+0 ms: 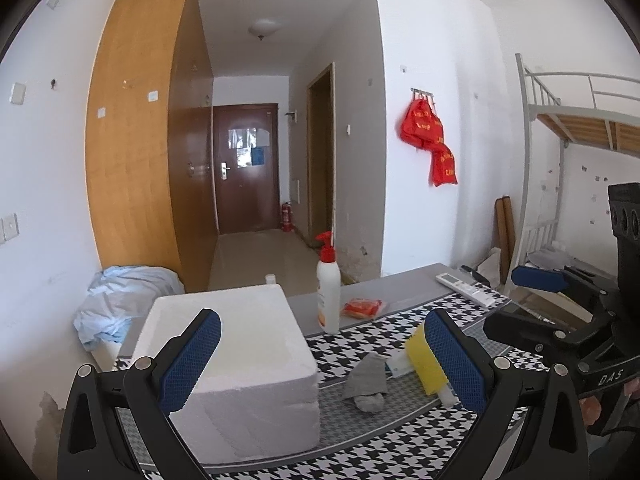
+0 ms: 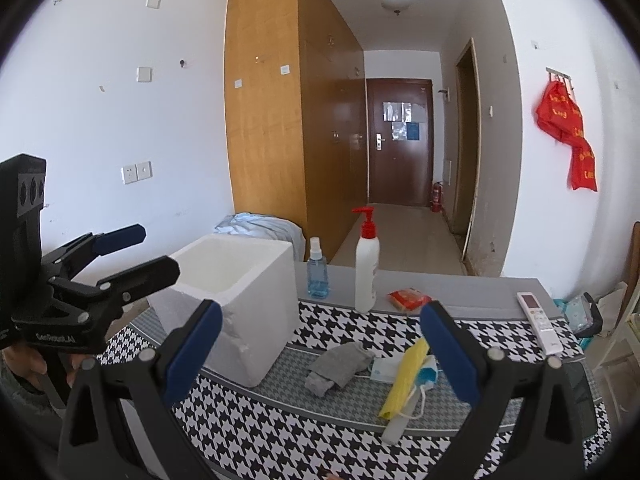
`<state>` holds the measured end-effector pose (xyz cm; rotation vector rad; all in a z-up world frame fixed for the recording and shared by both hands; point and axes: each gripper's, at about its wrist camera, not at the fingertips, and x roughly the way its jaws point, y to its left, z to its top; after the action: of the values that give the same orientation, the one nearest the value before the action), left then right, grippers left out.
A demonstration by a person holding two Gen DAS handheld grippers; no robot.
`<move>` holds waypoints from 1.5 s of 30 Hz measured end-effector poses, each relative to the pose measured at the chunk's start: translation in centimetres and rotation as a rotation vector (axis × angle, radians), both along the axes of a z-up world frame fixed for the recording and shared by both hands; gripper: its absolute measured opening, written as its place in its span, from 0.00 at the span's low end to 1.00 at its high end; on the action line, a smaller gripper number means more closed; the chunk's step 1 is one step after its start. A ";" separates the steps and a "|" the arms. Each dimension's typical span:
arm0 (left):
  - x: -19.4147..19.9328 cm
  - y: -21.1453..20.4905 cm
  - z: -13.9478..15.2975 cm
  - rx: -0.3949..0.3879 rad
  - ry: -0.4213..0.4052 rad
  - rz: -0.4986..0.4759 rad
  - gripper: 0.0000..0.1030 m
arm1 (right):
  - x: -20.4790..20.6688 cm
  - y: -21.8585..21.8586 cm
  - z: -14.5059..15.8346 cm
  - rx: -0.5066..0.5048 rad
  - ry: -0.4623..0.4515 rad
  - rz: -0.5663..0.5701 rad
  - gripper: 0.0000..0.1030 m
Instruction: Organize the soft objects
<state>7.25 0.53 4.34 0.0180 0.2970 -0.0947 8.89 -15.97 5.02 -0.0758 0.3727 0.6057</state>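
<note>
Both my left tongs (image 1: 320, 354) and right tongs (image 2: 322, 350) hang spread wide with nothing between them, above the surface (image 2: 460, 288). The grey sock (image 2: 338, 366) lies crumpled on the houndstooth cloth, just beside the white foam box (image 2: 240, 304); it looks light, limp and grippy, so I'd pinch its bunched middle. The yellow cloth (image 2: 404, 380) beside it, over a face mask (image 2: 386, 370), looks just as floppy
</note>
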 end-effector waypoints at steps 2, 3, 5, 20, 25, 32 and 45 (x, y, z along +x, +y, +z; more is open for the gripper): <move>0.0 -0.4 -0.2 -0.004 0.004 -0.008 0.99 | -0.2 -0.2 0.0 0.001 -0.002 -0.003 0.98; -0.1 -0.5 -0.3 -0.003 0.004 -0.011 0.99 | -0.3 -0.4 -0.1 0.000 -0.005 -0.006 0.98; -0.1 -0.9 -0.5 -0.003 0.006 -0.015 0.99 | -0.5 -0.7 -0.2 -0.002 -0.010 -0.009 0.98; 0.0 -2.8 -2.4 -0.023 0.007 -0.059 0.99 | -0.5 -3.5 -2.0 -0.007 0.003 -0.078 0.98; 0.1 -3.4 -3.1 -0.021 0.014 -0.073 0.99 | -0.5 -4.0 -2.7 -0.012 0.010 -0.098 0.98; 0.7 -4.3 -4.1 -0.024 0.054 -0.092 0.99 | -0.5 -4.7 -3.5 -0.029 0.019 -0.130 0.98; 1.7 -5.4 -5.4 -0.009 0.085 -0.118 0.99 | -0.1 -6.2 -4.8 -0.022 0.056 -0.159 0.98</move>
<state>8.91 -4.84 -1.05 0.0227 0.3808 -0.2148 8.81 -22.18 0.24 -0.0495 0.4352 0.4472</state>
